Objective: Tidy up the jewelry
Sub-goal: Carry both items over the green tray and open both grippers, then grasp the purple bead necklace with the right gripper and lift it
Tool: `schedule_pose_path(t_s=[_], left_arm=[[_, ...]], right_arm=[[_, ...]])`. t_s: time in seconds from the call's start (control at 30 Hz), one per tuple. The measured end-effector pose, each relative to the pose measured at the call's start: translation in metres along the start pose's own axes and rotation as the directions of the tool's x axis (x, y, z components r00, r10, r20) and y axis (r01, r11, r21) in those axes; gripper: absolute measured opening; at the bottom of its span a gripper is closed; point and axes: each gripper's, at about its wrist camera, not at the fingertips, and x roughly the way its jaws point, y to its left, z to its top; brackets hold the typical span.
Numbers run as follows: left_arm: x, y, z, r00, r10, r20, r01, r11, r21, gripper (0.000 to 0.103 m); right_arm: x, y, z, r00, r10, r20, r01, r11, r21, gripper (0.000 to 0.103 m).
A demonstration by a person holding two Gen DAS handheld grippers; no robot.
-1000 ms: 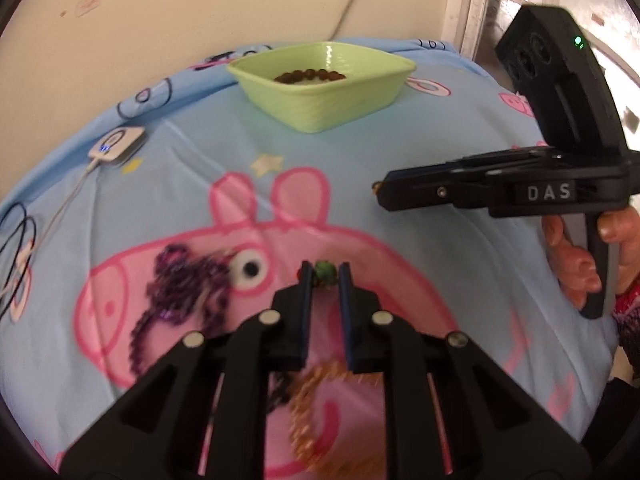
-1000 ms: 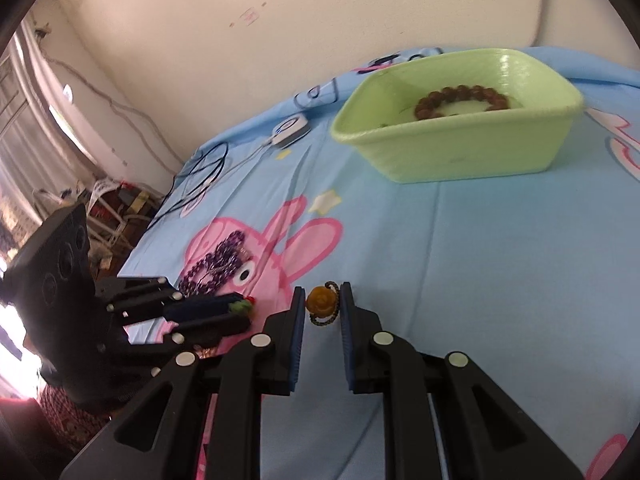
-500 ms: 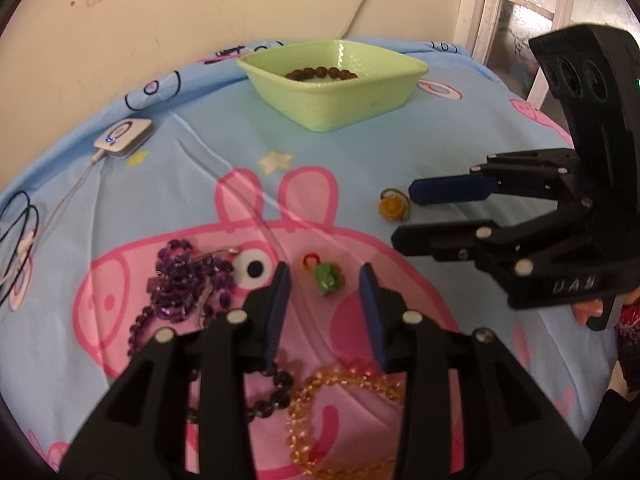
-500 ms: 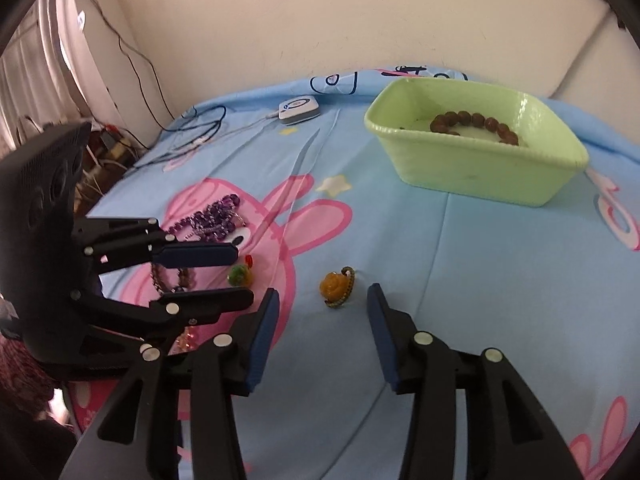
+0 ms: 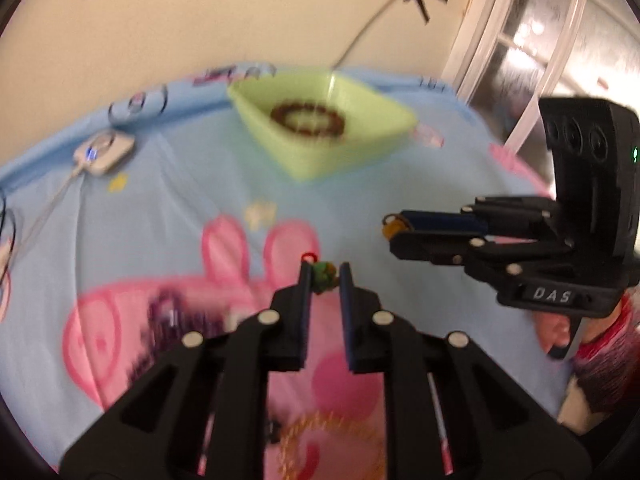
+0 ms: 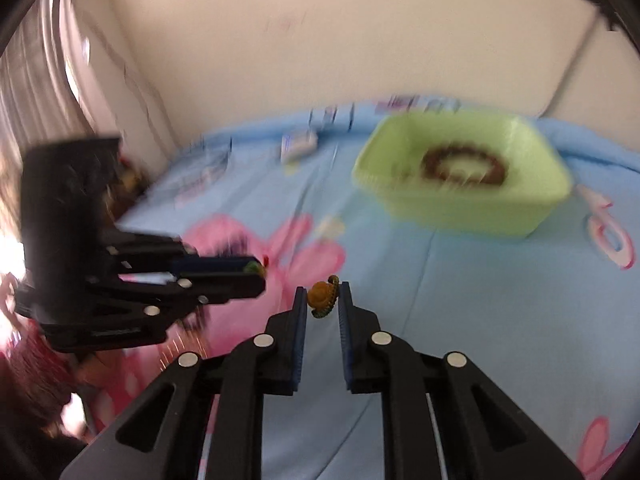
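My left gripper (image 5: 325, 276) is shut on a small green ring (image 5: 322, 274) with a red loop and holds it above the pink pig print. My right gripper (image 6: 323, 294) is shut on a small orange ring (image 6: 320, 295); it also shows in the left wrist view (image 5: 394, 231) with the orange ring (image 5: 387, 229) at its tips. The left gripper shows in the right wrist view (image 6: 256, 272). A light green basket (image 5: 384, 132) with a brown bead bracelet (image 5: 307, 117) stands at the far side; it also shows in the right wrist view (image 6: 472, 216).
A purple bead necklace (image 5: 176, 320) and a gold bead bracelet (image 5: 320, 440) lie on the blue cartoon sheet (image 5: 168, 208) near me. A white charger puck (image 5: 103, 151) with a cable lies at the far left. A wall stands behind, a window at the right.
Half a second ago both grippers were open around the rings on the sheet. Both have shut on their rings and lifted them. The views are blurred by motion.
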Motion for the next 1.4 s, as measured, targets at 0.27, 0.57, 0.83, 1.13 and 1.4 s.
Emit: schedule_pose_path(t_s=[0.27,0.57,0.83,1.13,1.4], left_arm=[[0.044,0.01,0.096,0.998,-0.05,0.045,0.053,0.996,-0.065,0.013],[0.087,0.0,0.105,0.999,0.044,0.017,-0.043,0.996,-0.079,0.053],[0.054,0.008,0.093,0.989,0.08,0.123,-0.058,0.983,-0.176,0.065],[-0.03,0.017,0.014,0.966,0.183,0.18,-0.151,0.972,-0.179,0.065],[-0.086,0.057,-0.069,0.917,0.363,0.167,-0.32,0.918,-0.234,0.071]], right_arm=[[-0.007,-0.067,0.055,0.988,-0.042,0.151,0.012,0.98,0.197,0.0],[0.005,-0.095,0.045,0.965,-0.177,0.193,0.122,0.956,0.266,0.029],[-0.008,-0.085,0.045,0.939,-0.22,0.265,0.147,0.951,0.271,0.044],[-0.016,-0.036,0.007,0.952,-0.205,0.226,0.127,0.94,0.316,0.065],[0.029,0.009,-0.026,0.993,-0.119,0.026,0.109,0.966,0.233,0.065]])
